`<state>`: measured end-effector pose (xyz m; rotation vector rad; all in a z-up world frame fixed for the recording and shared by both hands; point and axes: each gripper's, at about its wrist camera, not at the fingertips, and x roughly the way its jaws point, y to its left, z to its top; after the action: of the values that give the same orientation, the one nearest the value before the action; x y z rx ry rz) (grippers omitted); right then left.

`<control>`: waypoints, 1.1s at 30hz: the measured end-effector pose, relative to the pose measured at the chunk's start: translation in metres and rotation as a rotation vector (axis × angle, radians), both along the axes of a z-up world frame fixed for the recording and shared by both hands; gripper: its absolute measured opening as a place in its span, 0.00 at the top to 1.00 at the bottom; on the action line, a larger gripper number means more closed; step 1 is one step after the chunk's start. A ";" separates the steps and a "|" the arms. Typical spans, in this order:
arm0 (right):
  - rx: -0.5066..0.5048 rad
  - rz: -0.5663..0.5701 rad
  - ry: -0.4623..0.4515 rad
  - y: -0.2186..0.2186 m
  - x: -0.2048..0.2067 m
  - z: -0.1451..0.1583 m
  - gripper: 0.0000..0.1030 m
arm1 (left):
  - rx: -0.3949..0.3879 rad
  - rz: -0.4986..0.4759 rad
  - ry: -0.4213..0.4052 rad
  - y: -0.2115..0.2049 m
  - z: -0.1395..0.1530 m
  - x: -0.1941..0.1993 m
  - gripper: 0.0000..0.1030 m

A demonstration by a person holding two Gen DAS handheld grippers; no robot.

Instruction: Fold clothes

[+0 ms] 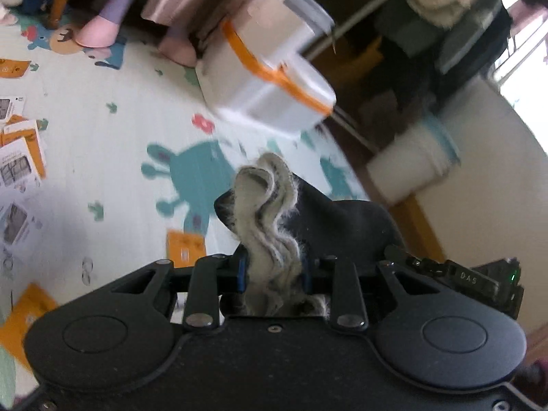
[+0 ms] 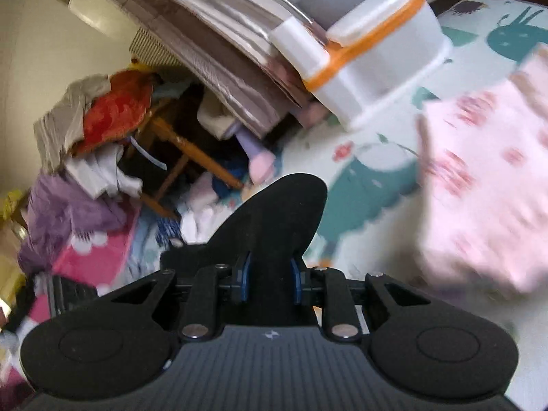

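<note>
My left gripper [image 1: 274, 270] is shut on a black garment [image 1: 335, 219] with a fuzzy grey lining [image 1: 267, 205]; the cloth bunches up between the jaws and hides the fingertips. My right gripper [image 2: 270, 270] is shut on a fold of the same kind of black cloth [image 2: 274, 212], which sticks up past the jaws. Both are held above a pale play mat [image 1: 102, 144] with teal animal prints. A pink patterned cloth [image 2: 486, 178] lies blurred on the mat to the right in the right wrist view.
A white bin with an orange band [image 1: 274, 78] stands on the mat, also in the right wrist view [image 2: 370, 65]. A pile of clothes [image 2: 89, 157] lies at left by a wooden chair leg [image 2: 191, 150]. Paper cards [image 1: 20, 150] are scattered on the mat. A white bucket [image 1: 411, 164] stands by the wall.
</note>
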<state>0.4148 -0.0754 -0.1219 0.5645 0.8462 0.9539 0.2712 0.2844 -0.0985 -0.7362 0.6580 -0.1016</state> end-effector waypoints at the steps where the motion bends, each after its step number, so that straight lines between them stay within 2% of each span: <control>1: 0.009 -0.008 -0.011 0.009 0.007 0.005 0.76 | -0.011 0.017 -0.001 0.007 0.000 0.005 0.75; 2: 0.011 -0.013 -0.026 0.017 0.011 0.009 0.76 | -0.029 0.034 -0.005 0.015 -0.001 0.008 0.74; 3: 0.014 -0.018 -0.042 0.025 0.015 0.013 0.76 | -0.036 0.051 0.012 0.023 -0.007 0.012 0.62; 4: 0.011 -0.025 -0.060 0.033 0.019 0.015 0.73 | -0.025 0.070 0.050 0.030 -0.017 0.017 0.47; 5: -0.019 -0.040 -0.088 0.040 0.023 0.011 0.59 | 0.015 0.099 0.115 0.035 -0.030 0.021 0.26; 6: -0.086 -0.070 -0.084 0.045 0.027 -0.001 0.45 | 0.076 0.146 0.203 0.037 -0.044 0.022 0.28; 7: -0.218 -0.128 -0.029 0.049 0.032 -0.022 0.31 | 0.098 0.181 0.249 0.038 -0.057 0.017 0.28; 8: -0.307 -0.170 0.015 0.049 0.031 -0.037 0.46 | 0.081 0.178 0.256 0.037 -0.067 0.009 0.28; 9: -0.323 -0.172 0.012 0.044 0.023 -0.046 0.50 | 0.075 0.151 0.273 0.033 -0.075 0.001 0.28; 12: -0.334 -0.079 -0.120 0.035 -0.008 -0.051 0.49 | 0.166 0.039 0.316 0.015 -0.083 -0.010 0.27; 14: -0.335 -0.029 -0.137 0.030 -0.024 -0.054 0.45 | 0.224 -0.021 0.331 0.003 -0.084 -0.015 0.27; 16: -0.341 0.008 -0.123 0.027 -0.039 -0.058 0.41 | 0.248 -0.043 0.331 -0.007 -0.081 -0.016 0.27; 23: -0.431 0.188 -0.084 0.035 -0.091 -0.063 0.41 | 0.370 -0.181 0.320 -0.058 -0.080 -0.013 0.26; 28: -0.460 0.199 -0.079 0.030 -0.106 -0.046 0.34 | 0.409 -0.228 0.338 -0.084 -0.077 -0.017 0.27; 31: -0.499 0.193 -0.078 0.027 -0.109 -0.031 0.27 | 0.461 -0.255 0.333 -0.099 -0.054 -0.021 0.26; 32: -0.511 0.188 -0.079 0.025 -0.110 -0.025 0.23 | 0.471 -0.253 0.337 -0.103 -0.045 -0.023 0.24; 33: -0.527 0.184 -0.078 0.024 -0.112 -0.018 0.21 | 0.477 -0.245 0.343 -0.106 -0.034 -0.026 0.18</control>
<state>0.3032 -0.0518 -0.1396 -0.0041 1.0433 0.8647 0.2454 0.1780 -0.1328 -0.2089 1.0543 -0.0393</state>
